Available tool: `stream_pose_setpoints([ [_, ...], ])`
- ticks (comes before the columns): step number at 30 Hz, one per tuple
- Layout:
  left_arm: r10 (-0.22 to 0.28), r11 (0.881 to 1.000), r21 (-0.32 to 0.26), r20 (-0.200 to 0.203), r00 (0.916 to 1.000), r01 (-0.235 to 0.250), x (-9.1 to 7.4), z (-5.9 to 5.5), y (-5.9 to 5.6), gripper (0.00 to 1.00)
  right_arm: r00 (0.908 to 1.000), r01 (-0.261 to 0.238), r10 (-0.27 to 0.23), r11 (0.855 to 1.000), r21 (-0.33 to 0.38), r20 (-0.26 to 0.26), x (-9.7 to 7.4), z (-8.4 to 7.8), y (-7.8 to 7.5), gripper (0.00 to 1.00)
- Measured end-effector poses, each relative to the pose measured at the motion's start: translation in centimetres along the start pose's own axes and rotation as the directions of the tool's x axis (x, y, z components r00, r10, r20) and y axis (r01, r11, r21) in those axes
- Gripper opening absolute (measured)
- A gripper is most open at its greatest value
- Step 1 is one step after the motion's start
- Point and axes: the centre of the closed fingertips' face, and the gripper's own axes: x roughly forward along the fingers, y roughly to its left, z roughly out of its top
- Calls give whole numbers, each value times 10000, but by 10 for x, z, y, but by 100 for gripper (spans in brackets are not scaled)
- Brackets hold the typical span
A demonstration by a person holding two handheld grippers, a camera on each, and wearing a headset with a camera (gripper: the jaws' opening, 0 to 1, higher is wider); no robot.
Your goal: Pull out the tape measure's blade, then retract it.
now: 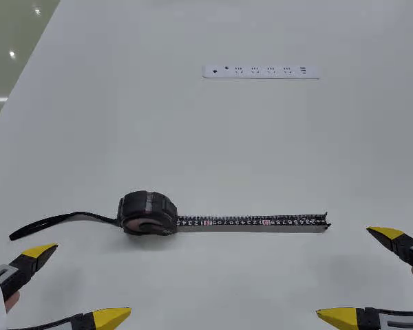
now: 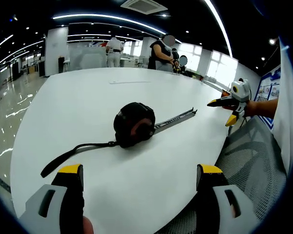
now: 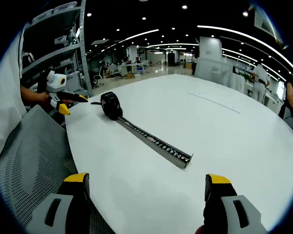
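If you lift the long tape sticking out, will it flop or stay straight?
The blade lies dead straight on the table, so it is probably springy and fairly stiff, though it may droop if lifted by its tip. Pushed sideways, it would likely swing easily, since the case looks like the heavy end.

Left gripper, right gripper: agape (fingers wide apart).

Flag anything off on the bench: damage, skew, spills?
Nothing damaged or spilled. The tape measure sits on the table with its blade out straight, unheld; left gripper and right gripper are both open, clear of it.
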Motion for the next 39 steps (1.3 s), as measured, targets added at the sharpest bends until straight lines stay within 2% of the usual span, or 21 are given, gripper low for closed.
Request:
stream_pose_setpoints([
  [9, -22, 10000, -20, 121, 9999, 22, 1, 1, -3, 99, 9999, 44, -42, 9999, 127, -140, -4, -9, 2, 99],
  [22, -158, 9997, 190, 99, 9998, 156, 2, 5, -7, 98, 10000, 19, -18, 9999, 147, -86, -3, -7, 2, 99],
  [39, -248, 9996, 141, 164, 9996, 245, 3, 9, -11, 98, 10000, -16, 17, 9998, 187, -34, -2, -6, 1, 99],
])
